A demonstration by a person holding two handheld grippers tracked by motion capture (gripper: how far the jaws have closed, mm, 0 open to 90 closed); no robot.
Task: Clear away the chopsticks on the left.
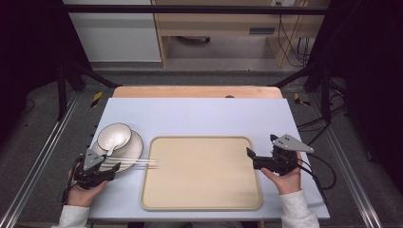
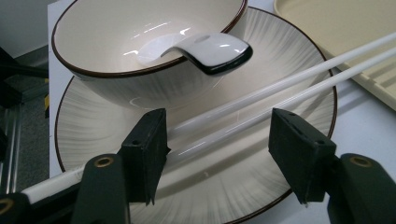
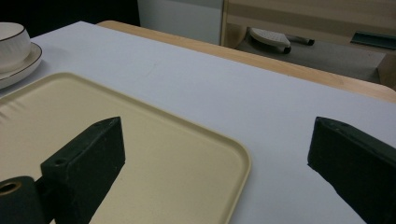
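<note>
Left gripper [image 2: 219, 154] low over plate [image 2: 93, 135] (jaws apart) — straddling chopsticks [image 2: 280, 100]

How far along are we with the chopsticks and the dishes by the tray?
Done: nothing has been moved; the tray holds nothing. In hand: the left gripper brackets the white chopsticks lying on the plate, jaws not yet pressing them. The right gripper waits open at the tray's edge. Left: probably lifting the chopsticks, then the bowl with its spoon.

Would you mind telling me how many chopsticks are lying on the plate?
2. Both chopsticks lie side by side across the plate, in front of the bowl, their tips reaching over the tray. The left gripper straddles them.
</note>
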